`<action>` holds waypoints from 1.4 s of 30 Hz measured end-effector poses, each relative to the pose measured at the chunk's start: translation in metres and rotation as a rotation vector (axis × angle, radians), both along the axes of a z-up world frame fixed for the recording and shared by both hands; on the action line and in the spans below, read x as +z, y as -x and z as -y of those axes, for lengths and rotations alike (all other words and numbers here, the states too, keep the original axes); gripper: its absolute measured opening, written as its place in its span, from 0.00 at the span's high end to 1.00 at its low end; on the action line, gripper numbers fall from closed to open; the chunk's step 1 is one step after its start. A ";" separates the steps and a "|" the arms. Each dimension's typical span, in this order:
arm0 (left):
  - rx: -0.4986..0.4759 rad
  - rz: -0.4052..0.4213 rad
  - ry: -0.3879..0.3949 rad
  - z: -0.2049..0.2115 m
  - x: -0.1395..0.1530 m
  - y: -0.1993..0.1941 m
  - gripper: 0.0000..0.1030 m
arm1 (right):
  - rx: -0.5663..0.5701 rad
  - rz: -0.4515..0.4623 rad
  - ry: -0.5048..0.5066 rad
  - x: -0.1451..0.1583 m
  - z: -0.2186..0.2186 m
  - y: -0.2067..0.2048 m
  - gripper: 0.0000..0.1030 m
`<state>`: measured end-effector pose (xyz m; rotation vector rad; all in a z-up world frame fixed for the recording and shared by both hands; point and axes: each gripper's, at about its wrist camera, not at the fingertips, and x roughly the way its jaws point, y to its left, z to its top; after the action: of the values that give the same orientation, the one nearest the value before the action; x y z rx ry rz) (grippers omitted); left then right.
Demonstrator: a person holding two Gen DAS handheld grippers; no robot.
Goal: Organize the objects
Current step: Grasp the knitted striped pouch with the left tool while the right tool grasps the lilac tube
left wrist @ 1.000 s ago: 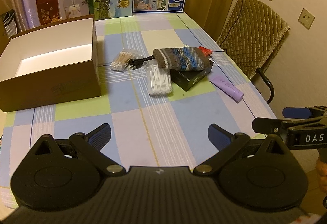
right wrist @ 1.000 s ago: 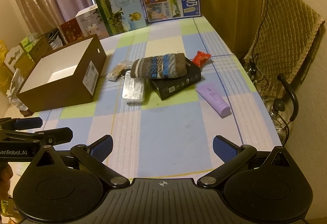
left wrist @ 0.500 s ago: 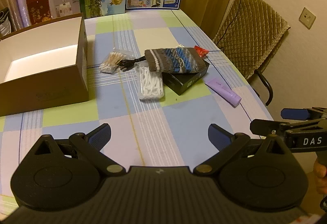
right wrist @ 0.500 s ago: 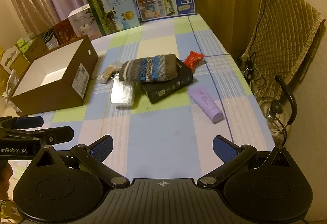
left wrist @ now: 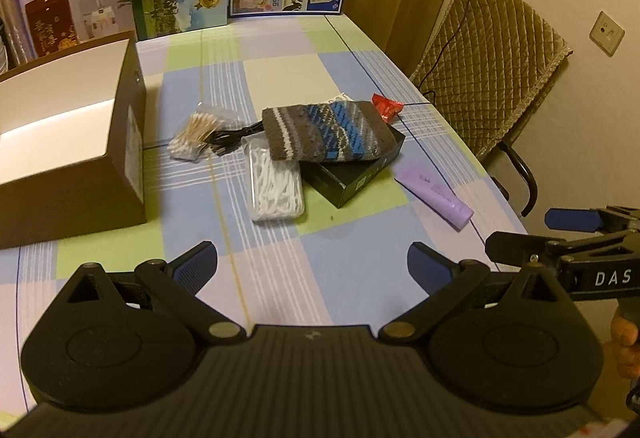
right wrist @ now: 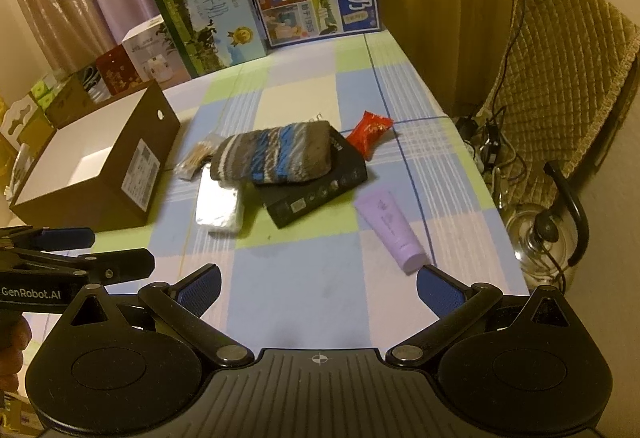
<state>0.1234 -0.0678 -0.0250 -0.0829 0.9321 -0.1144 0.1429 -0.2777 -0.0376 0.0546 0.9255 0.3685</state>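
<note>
Dim, warm yellowish indoor light colours both views. A bright band of light lies across the white inside of the open brown cardboard box [left wrist: 60,126]. Fisheye bending curves the edges, corners go black, and detail is slightly soft.

The striped pouch [left wrist: 329,132] hides much of the black box [left wrist: 352,174] beneath.

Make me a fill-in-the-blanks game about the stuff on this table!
1. The striped knit pouch lies on top of the ____ box.
2. The purple tube lies on the table, ____ the brown box.
3. Both grippers, left and right, are ____.
4. The candy wrapper is ____.

Missing words: black; outside; open; red
</note>
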 end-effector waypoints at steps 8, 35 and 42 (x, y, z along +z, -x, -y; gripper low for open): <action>-0.012 -0.014 -0.003 0.005 -0.012 -0.030 0.03 | 0.024 0.045 0.018 -0.018 0.012 -0.032 0.02; -0.029 -0.010 -0.034 0.025 -0.047 -0.108 0.03 | 0.190 0.034 0.177 -0.119 0.015 -0.116 0.59; -0.029 -0.014 -0.052 0.033 -0.052 -0.121 0.03 | 0.176 0.042 0.184 -0.116 0.021 -0.118 0.69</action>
<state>0.2440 -0.1008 -0.0766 -0.0217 0.9501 -0.1168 0.2608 -0.2990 -0.1532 -0.2038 0.9215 0.4447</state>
